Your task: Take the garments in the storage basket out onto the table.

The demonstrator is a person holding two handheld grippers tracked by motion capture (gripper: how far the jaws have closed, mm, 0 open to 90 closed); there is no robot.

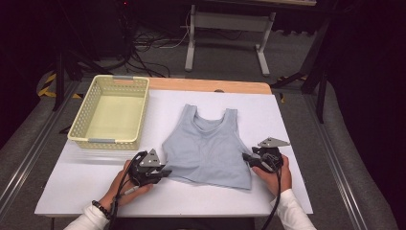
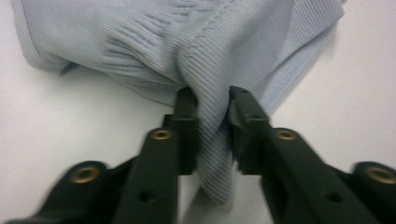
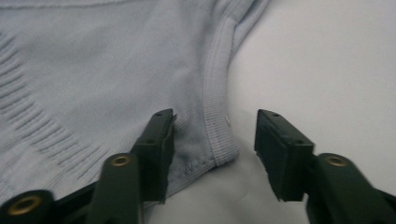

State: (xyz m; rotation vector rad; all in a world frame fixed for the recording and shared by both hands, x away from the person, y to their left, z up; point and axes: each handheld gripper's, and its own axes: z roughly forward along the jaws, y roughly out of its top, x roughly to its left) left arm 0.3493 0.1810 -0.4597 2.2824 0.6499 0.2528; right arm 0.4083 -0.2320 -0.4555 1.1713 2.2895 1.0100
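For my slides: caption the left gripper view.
Left gripper pinching a bunched fold of the pale blue top.

A white table [image 1: 86, 177] with a wooden far edge is carrying two things: a pale blue tank top [image 1: 208, 146] is lying flat near its middle, and a cream basket [image 1: 111, 111] is sitting at the far left corner.

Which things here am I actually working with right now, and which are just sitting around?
In the job:
- grey top, flat on the white table
- left gripper, fingers pinching a bunched fold at the hem corner
- right gripper, fingers open around the top's side edge, not yet pressing

Lying about:
- yellow basket, empty, at the table's far left
- white frame on the floor beyond
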